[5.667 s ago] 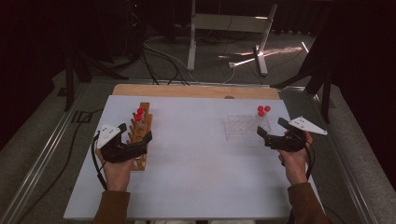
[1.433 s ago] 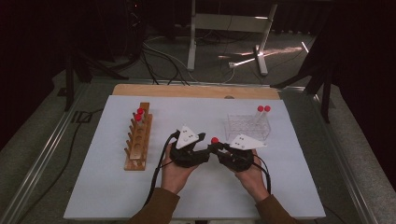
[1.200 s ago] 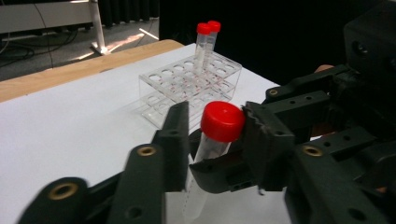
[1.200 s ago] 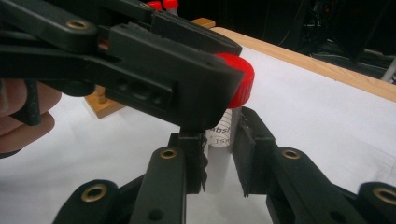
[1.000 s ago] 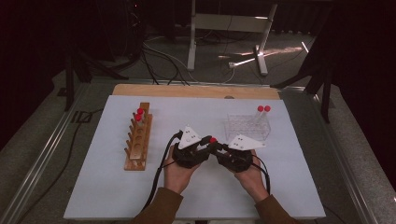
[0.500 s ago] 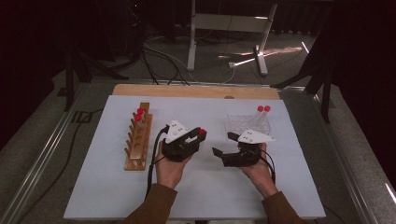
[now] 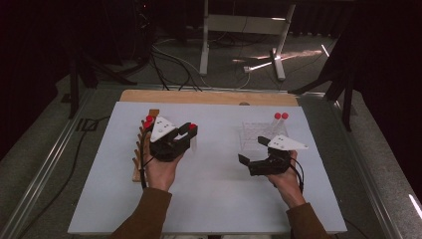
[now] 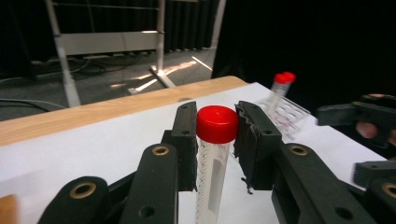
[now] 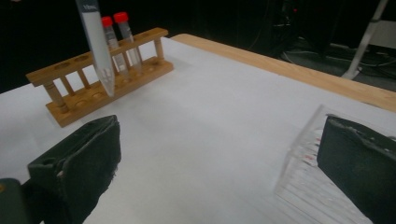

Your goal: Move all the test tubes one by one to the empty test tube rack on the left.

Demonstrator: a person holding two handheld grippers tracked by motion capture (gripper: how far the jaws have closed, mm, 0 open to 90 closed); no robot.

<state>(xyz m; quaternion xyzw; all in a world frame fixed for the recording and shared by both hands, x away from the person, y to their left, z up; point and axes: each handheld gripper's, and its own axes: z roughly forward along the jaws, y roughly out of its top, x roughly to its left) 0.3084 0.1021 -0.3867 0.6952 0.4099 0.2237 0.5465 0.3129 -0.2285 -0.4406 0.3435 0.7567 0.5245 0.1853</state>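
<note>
Near wooden rack, left hand-held gripper now carrying tube

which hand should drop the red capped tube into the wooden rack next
Left. The left tool already grips the tube under its red cap and sits beside the wooden rack. The right tool is open, empty, by the clear rack.

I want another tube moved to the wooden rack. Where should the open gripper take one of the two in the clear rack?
Grip a red-capped tube just under its cap, from above: both stand upright, tops clear of the clear rack, close together, so the right gripper should straddle only one.
</note>
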